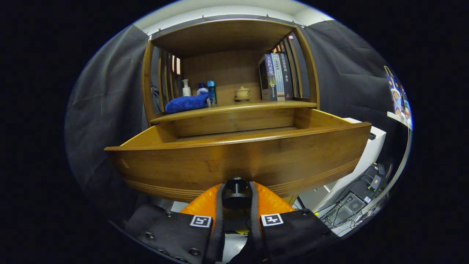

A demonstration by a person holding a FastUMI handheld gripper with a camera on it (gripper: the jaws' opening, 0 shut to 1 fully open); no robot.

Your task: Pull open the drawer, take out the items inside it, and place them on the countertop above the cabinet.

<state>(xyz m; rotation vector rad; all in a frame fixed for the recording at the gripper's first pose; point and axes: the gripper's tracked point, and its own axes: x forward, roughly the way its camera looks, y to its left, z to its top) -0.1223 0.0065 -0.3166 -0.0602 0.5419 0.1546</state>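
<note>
Your claw (236, 196) sits closed on the drawer knob (236, 191), a dark round knob pinched between both fingers, one pressing it from 9 o'clock and the other from 3 o'clock. The knob juts from the low middle of the drawer front (234, 165), directly at 12 o'clock from your fingertips.

The drawer (146, 137) stands pulled well out of the cabinet toward you. Its wide wooden front fills the space just beyond the claw, with grooved lines along its lower edge. Over the top rim you see the side walls and a strip of the floor near the back; the part nearer you is hidden behind the front panel, so you cannot tell what lies inside there.

Beyond the drawer, at 12 o'clock, the tabletop (234, 107) of the cabinet carries several things. At 11 o'clock a blue cloth (188, 102) lies near the front edge, with a white pump bottle (186, 88) and two blue bottles (207, 90) just behind it. Near the middle a small lidded cup (242, 92) stands on a saucer. At 1 o'clock a row of books (275, 77) stands upright against the slatted side.

Off at 4 o'clock, past the drawer's corner, a white unit (361, 161) and a tangle of cables (351, 201) sit on the floor.
</note>
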